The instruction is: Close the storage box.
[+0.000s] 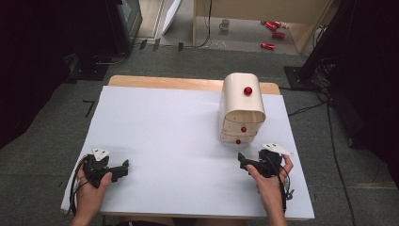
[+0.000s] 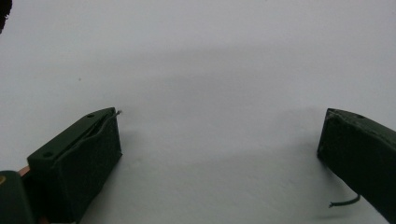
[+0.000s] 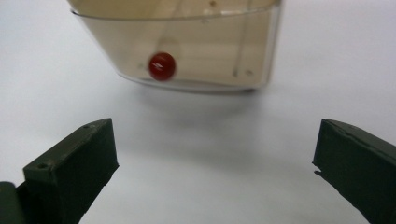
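A small cream drawer cabinet with a rounded top stands on the white table, right of centre. It has a red knob on top and two red drawer knobs lower down. In the right gripper view the bottom drawer is translucent beige with a red knob. My right gripper is open just in front of the cabinet, nothing between its jaws. At the table's front left my left gripper rests open over bare white surface.
Grey carpet surrounds the table. Beyond its far edge stand a wooden frame with red cans and a mug on the floor. Black cables trail on the right. Dark equipment sits at the back left.
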Demonstrator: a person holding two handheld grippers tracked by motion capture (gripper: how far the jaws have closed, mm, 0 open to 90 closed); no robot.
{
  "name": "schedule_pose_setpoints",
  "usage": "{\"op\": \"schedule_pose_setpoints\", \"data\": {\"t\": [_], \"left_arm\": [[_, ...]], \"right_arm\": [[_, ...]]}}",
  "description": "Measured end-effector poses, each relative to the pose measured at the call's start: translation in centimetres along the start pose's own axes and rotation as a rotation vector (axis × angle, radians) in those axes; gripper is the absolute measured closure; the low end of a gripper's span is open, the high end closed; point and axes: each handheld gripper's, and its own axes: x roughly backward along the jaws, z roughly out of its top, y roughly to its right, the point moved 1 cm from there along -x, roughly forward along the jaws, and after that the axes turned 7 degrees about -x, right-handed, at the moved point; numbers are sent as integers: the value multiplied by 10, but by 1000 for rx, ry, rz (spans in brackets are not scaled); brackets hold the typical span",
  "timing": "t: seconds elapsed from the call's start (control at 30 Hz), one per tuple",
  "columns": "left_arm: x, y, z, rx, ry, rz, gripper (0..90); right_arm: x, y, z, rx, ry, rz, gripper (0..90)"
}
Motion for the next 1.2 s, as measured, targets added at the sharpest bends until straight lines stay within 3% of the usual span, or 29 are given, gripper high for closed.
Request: {"op": "schedule_pose_setpoints", "data": {"t": [0.57, 0.83, 0.93, 1.03, 1.2], "left_arm": [[0, 0, 0, 0, 0, 0, 0], [0, 0, 0, 0, 1, 0, 0], [0, 0, 0, 0, 1, 1, 0], [0, 0, 0, 0, 1, 1, 0], [0, 0, 0, 0, 1, 0, 0]], "right_arm": [[26, 52, -30, -25, -40, -80, 0], [33, 71, -42, -27, -60, -115, 0], [36, 75, -44, -23, -51, -103, 0], [37, 76, -46, 0, -55, -116, 0], [37, 73, -52, 105, -72, -177, 0]]}}
